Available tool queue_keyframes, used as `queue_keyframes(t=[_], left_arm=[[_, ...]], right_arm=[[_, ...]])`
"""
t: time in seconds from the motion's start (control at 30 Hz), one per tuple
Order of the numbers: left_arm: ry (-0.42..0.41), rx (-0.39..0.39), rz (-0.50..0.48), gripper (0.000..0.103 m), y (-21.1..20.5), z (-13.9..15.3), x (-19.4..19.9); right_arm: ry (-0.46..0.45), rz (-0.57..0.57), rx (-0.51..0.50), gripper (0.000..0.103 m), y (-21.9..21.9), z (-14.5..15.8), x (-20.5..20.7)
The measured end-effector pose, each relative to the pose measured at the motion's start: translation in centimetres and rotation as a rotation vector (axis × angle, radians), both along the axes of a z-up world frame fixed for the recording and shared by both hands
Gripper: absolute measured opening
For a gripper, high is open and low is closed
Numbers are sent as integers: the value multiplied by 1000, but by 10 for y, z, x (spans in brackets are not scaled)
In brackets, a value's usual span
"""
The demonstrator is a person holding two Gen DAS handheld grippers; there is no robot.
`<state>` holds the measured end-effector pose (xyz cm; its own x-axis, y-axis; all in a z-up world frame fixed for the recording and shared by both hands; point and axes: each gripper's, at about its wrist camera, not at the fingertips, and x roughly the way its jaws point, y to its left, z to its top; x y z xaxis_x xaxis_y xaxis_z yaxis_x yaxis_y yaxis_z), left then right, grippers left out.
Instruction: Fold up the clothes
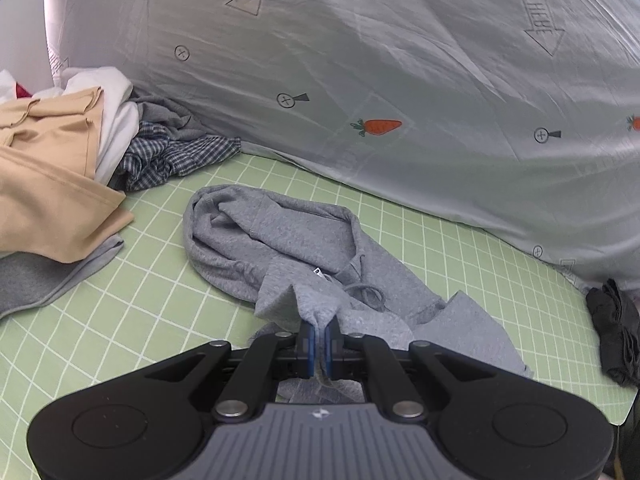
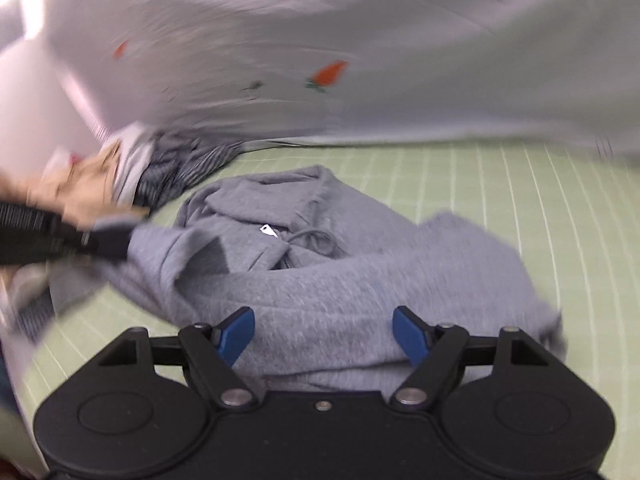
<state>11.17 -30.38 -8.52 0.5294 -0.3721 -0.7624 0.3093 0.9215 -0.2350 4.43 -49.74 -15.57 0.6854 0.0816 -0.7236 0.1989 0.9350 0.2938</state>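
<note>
My left claw (image 1: 318, 334) is clenched on a pinched ridge of the grey hoodie (image 1: 280, 240), the fabric standing up in a small peak between the blue pads. From that pinch the garment runs away toward 12 o'clock and slightly to 11, with the hood (image 1: 224, 216) at the far end and the drawstring (image 1: 366, 292) just past the pads at 1 o'clock. Its long axis therefore lies roughly along the line the left claw points.

My right claw (image 2: 324, 330) is released, jaws standing wide, with nothing pressed between the pads. A bunched fold of the hoodie lies directly under and just beyond it, spreading from 10 to 2 o'clock (this view is motion-blurred, so I cannot place the edges finely). The white label (image 2: 269, 230) sits at 11 o'clock, further out.

I judge the right claw to be nearer the free bulk of the garment, so the next grasp falls to it.

The hoodie rests on the green grid mat (image 1: 140, 312). A clothes pile (image 1: 60, 160) lies at 10 o'clock, a dark garment (image 1: 614, 336) at 3 o'clock, and the printed sheet (image 1: 400, 60) rises behind.
</note>
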Motion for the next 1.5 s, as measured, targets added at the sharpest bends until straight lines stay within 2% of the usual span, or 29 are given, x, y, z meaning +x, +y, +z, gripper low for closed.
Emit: queue_keyframes(t=[0.1, 0.3, 0.37, 0.43, 0.5, 0.73, 0.87, 1.03, 1.1, 1.13, 1.17, 1.27, 1.4, 1.5], left_arm=[[-11, 9, -10, 6, -1, 1, -6], [-19, 5, -22, 6, 2, 2, -19], [-20, 5, -27, 6, 2, 1, -20], [-19, 6, -32, 6, 1, 1, -21], [-19, 7, -37, 6, 1, 1, -23], [-6, 21, -47, 6, 0, -6, -23], [12, 43, -53, 6, -1, -14, -22], [71, 50, -73, 6, -3, -28, -20], [94, 50, -87, 6, -5, -33, -20], [102, 50, -98, 6, -7, -35, -21], [106, 50, -107, 6, -8, -37, -22], [104, 36, -122, 9, -11, -35, -21], [89, -13, -130, 27, -10, -29, -16], [99, -55, -131, 33, -10, -28, -13]], right_arm=[[15, -111, 154, 77, -17, -5, -7], [24, -329, 620, 77, -47, -28, -37], [41, -375, 728, 77, -47, -37, -45], [57, -391, 782, 77, -45, -44, -47], [73, -385, 800, 76, -40, -47, -45], [116, -301, 820, 60, -22, -52, -22], [140, -265, 820, 59, -14, -53, -11], [166, -250, 870, 59, -12, -63, -3], [169, -245, 884, 48, -11, -66, -1], [166, -243, 886, 34, -10, -68, 0], [159, -243, 885, 21, -11, -69, -1], [121, -261, 868, 16, -17, -67, -4], [23, -274, 828, 14, -31, -53, -10], [-44, -315, 804, 14, -50, -37, -16]])
